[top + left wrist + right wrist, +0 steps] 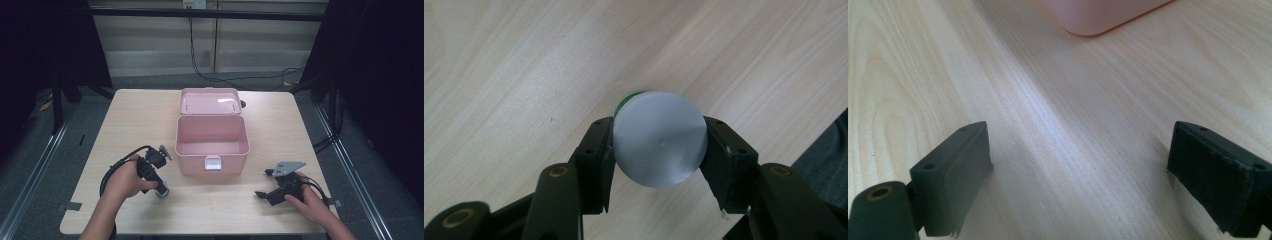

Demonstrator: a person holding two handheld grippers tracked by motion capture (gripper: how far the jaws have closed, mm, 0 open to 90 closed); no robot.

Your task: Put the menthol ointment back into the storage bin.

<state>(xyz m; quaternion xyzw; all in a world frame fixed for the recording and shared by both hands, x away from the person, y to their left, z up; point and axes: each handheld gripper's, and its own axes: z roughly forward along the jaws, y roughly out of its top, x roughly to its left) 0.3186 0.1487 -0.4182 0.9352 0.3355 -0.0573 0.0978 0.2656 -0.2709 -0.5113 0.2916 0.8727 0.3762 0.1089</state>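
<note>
Round grey-white cap (659, 139) with green edge, clamped in left claw (658, 145), right claw (1080, 170) apart

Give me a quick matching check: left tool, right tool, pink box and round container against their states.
1. left tool
2. right tool
3. pink box
4. round container

a. lid swung back, inside bare
b. jaws apart over bare wood
c. white top, green edge, gripped
d. jaws pressed on both sides of something round

Pairs: 1-d, 2-b, 3-a, 4-c
</note>
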